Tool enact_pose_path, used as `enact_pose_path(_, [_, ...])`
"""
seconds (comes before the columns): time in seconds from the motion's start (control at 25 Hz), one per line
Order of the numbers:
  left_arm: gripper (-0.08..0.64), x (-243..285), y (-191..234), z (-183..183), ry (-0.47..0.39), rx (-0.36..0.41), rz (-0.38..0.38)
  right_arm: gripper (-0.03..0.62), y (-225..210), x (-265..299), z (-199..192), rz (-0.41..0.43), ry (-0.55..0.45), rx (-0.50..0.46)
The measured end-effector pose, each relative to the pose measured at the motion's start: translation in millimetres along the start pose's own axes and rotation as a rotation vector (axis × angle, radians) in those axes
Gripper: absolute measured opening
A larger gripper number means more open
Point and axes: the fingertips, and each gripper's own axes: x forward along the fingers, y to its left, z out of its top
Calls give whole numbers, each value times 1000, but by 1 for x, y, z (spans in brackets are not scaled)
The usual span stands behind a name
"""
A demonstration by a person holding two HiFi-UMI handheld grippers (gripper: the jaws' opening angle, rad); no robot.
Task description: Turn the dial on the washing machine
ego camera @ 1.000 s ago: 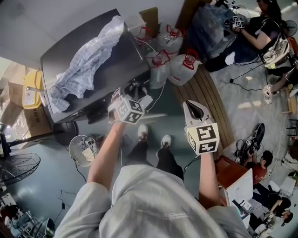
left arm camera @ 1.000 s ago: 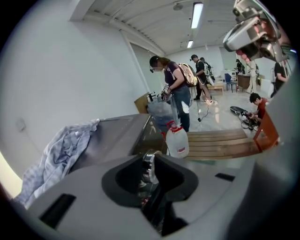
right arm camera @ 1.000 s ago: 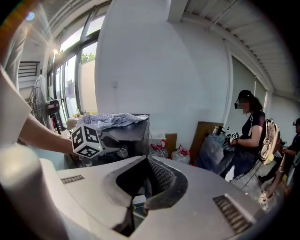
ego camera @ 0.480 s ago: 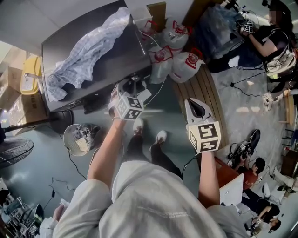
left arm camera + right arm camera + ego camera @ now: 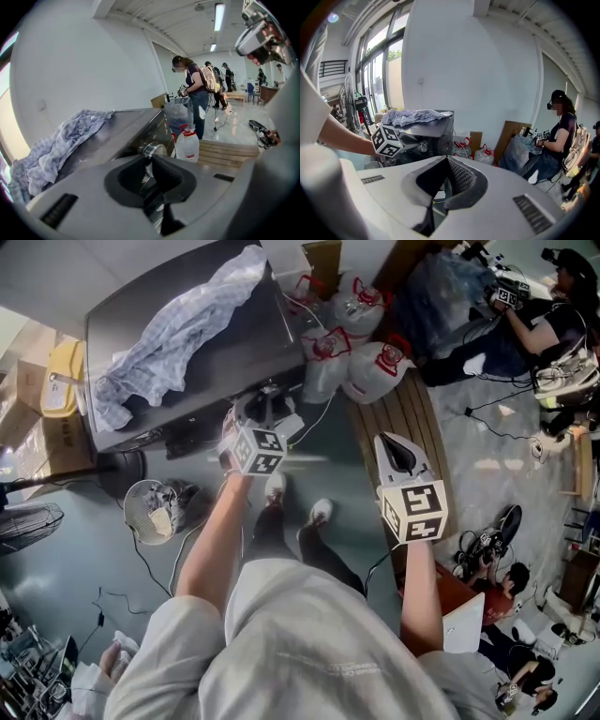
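The dark grey washing machine stands at the upper left with a blue-white cloth heaped on its lid. My left gripper is at the machine's front panel. In the left gripper view its jaws are shut, and the silver dial sits just past the tips; I cannot tell if they touch. In the right gripper view the left gripper's marker cube points at the dial. My right gripper hangs shut and empty over the floor, away from the machine.
Plastic jugs with red caps crowd the machine's right side, beside a wooden pallet. A small white fan and cables lie on the floor to the left. People sit and stand at the right. My feet are below the machine.
The head view has drifted slightly. Both grippers hold about the same places, with the left one still at the machine's front panel.
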Motion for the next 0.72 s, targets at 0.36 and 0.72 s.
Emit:
enact_pose_path(0.36, [46, 1, 2, -16, 24, -126, 13, 15, -6, -5, -6, -12, 6, 1])
enact_pose_path(0.72, [44, 1, 2, -15, 13, -166, 32, 15, -3, -6, -8, -13, 14, 0])
